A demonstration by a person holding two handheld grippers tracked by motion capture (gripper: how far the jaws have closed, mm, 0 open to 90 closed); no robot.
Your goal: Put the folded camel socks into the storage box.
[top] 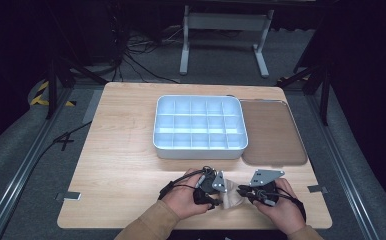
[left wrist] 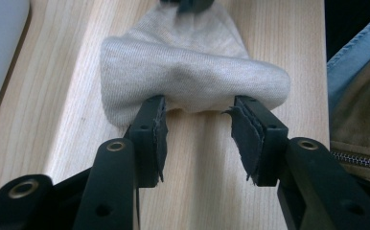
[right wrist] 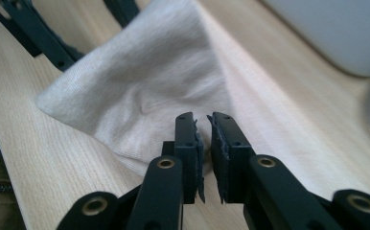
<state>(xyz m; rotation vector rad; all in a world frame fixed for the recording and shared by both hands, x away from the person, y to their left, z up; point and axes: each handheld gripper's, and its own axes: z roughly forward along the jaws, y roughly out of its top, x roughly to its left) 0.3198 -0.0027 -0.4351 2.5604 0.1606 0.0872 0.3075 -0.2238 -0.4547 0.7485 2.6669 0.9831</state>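
The wooden table [top: 121, 150] has a white box [top: 199, 125] with little rooms and a brown tray [top: 273, 132] behind, and a small beige sock [top: 232, 196] lies near the front edge between both tongs. The left gripper [left wrist: 200, 112] stands wide open, tips touching the sock's near edge. The right gripper [right wrist: 203, 125] is almost closed at the sock's other end, but I cannot tell if cloth is pinched, because its tips hide it.
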